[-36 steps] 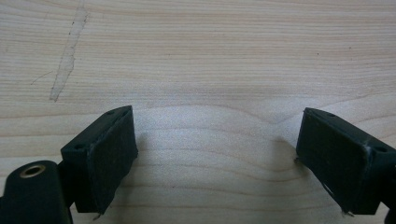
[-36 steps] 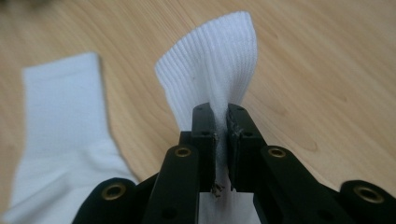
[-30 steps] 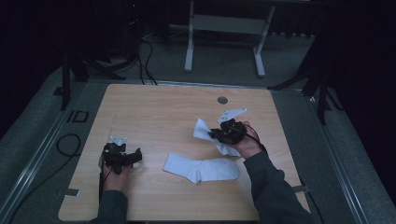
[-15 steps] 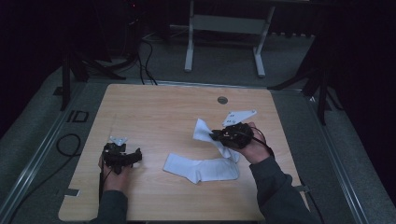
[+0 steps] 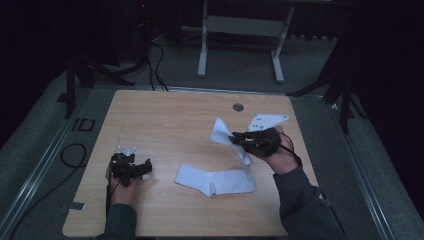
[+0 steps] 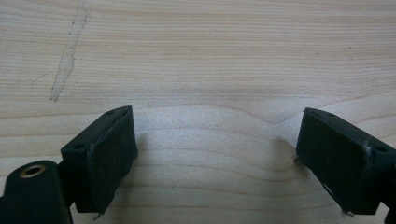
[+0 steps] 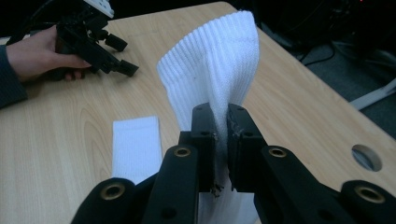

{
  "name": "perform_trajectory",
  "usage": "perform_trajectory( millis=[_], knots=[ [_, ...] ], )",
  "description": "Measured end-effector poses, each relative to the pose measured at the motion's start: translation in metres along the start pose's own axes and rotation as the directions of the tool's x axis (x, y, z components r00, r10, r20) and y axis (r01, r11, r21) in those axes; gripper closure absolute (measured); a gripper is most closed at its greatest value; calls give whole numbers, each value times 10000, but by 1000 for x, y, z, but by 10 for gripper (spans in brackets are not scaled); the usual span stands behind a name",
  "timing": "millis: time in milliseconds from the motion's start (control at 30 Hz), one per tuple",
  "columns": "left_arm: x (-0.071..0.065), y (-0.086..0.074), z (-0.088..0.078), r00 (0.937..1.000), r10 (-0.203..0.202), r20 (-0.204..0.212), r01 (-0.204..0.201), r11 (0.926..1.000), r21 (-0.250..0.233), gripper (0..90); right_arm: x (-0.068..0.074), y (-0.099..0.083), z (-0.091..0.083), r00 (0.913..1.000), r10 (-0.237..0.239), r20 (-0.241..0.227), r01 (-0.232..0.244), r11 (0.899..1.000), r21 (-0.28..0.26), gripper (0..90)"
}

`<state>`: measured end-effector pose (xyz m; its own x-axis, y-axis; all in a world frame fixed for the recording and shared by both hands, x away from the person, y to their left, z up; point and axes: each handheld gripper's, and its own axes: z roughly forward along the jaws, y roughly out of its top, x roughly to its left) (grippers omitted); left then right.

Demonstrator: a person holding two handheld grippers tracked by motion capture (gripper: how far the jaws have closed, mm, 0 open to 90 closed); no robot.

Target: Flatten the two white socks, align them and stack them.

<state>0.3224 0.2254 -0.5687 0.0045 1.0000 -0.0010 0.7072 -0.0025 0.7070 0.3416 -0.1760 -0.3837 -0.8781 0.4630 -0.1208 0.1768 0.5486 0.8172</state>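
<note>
I am pinching one white sock (image 5: pixel 226 136) in my right tongs (image 5: pixel 239 140), jaws clamped on the ribbed fabric, and holding its cuff end up off the tabletop (image 5: pixel 165 115) while its lower end trails down toward the second sock (image 5: pixel 215 180), lying flat near the front edge. My left tongs (image 5: pixel 131 170) are resting wide open and empty on the bare wood, well apart from both socks. I am judging the work as barely begun: one sock picked up, the other untouched, pairing or folding not yet started.
</note>
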Motion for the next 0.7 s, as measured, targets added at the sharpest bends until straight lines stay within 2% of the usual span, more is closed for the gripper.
perform_trajectory(
  millis=[167,267,400,500,600,700],
  knots=[
    [0,0,0,10000,4,-3,-4,10000,-15,121,7,3,-4,9999,-116,-123,117,9999,21,819],
    [0,0,0,10000,-12,-1,12,10000,-30,121,13,-1,3,9988,73,-476,-62,9997,235,819],
    [0,0,0,10000,-9,-2,9,10000,-15,121,23,-12,23,9932,538,-1028,-468,9965,688,819],
    [0,0,0,10000,-6,2,6,10000,1,121,31,-20,38,9895,792,-1209,-680,9932,940,818],
    [0,0,0,10000,-11,0,11,10000,-7,121,38,-30,56,9855,1213,-1190,-1057,9858,1302,818],
    [0,0,0,10000,-9,-2,9,10000,-15,121,44,-40,73,9848,1504,-871,-1338,9760,1717,818]
  ],
)
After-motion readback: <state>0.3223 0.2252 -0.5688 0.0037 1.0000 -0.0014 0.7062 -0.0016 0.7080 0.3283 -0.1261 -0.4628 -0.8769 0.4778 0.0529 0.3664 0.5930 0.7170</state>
